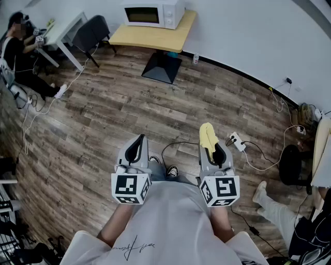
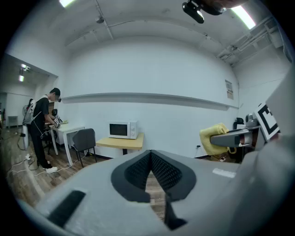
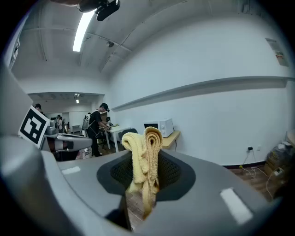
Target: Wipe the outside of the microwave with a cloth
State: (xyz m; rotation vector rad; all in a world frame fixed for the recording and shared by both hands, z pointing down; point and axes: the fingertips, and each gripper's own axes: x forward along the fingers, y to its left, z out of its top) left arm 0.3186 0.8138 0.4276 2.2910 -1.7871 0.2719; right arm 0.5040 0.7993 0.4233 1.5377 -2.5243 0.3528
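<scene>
Far across the floor (image 1: 129, 108) from the cloth (image 1: 208, 135), microwave (image 1: 153, 14) on table (image 1: 155, 37) beside chair (image 1: 93, 31)

The person held two grey grippers out in front, side by side. The left gripper (image 1: 138, 141) had its jaws pressed together with nothing between them. The right gripper (image 1: 212, 147) squeezed a soft yellow cloth (image 1: 206, 134).

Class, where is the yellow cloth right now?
In the head view, lower right, the yellow cloth is clamped in the right gripper, far from the microwave at top.
</scene>
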